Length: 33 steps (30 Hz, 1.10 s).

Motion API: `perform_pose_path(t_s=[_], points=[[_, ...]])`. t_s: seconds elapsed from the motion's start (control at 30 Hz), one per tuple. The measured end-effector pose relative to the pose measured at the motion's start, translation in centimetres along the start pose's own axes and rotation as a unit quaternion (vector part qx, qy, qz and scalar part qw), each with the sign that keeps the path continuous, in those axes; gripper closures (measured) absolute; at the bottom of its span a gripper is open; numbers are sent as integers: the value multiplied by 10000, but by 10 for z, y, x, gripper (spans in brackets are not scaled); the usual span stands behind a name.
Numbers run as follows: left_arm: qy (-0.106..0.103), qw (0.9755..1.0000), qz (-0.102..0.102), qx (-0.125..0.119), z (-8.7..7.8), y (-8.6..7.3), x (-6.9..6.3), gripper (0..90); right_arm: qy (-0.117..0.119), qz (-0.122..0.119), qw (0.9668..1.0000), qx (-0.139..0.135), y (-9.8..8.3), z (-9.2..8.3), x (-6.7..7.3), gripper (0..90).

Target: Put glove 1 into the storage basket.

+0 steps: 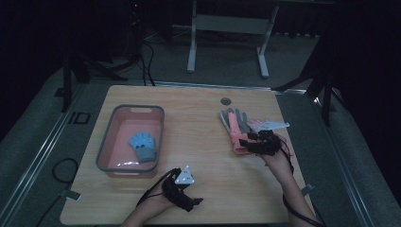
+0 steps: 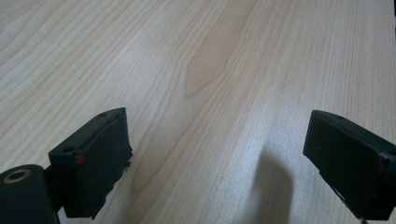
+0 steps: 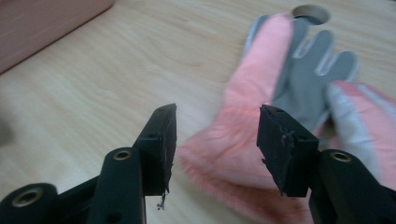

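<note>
A pink and grey glove (image 1: 233, 128) (image 3: 261, 93) lies palm up at the table's right, with a second pink glove (image 1: 265, 125) (image 3: 364, 121) overlapping its right side. My right gripper (image 1: 246, 142) (image 3: 217, 135) sits low at the first glove's fluffy cuff. Its jaws stand half apart with the cuff's edge between them, and a gap shows beside the left pad. A blue glove (image 1: 142, 145) lies inside the pink basin (image 1: 105, 142) (image 3: 46, 23) at the left. Near the front edge my left gripper (image 1: 196, 202) (image 2: 224, 149) hovers open over bare wood.
A round cable hole (image 1: 226, 100) (image 3: 310, 14) sits in the tabletop just beyond the gloves. Black cables trail from both grippers off the front edge. Beyond the table stand a white desk frame (image 1: 191, 47) and dark stands on the floor.
</note>
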<state>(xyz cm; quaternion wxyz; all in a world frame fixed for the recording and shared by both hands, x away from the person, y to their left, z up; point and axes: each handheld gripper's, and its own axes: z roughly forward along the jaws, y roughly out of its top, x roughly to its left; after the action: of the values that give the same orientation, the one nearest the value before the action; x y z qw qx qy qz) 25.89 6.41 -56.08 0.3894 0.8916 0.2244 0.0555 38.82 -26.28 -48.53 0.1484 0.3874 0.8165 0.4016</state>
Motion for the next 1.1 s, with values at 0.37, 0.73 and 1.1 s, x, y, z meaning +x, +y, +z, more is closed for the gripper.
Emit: perform_pose_path(t_s=[0.37,0.73,1.1], points=[[58,9999,-1,-94,-1,-3,0,76,-320,406,9986,126,27,30,-42,581],[-4,9999,-28,-119,-1,-4,1,76,-542,317,9950,783,24,83,-49,591],[4,9999,-26,-126,-1,-4,2,76,-634,703,9938,587,27,83,-35,892]])
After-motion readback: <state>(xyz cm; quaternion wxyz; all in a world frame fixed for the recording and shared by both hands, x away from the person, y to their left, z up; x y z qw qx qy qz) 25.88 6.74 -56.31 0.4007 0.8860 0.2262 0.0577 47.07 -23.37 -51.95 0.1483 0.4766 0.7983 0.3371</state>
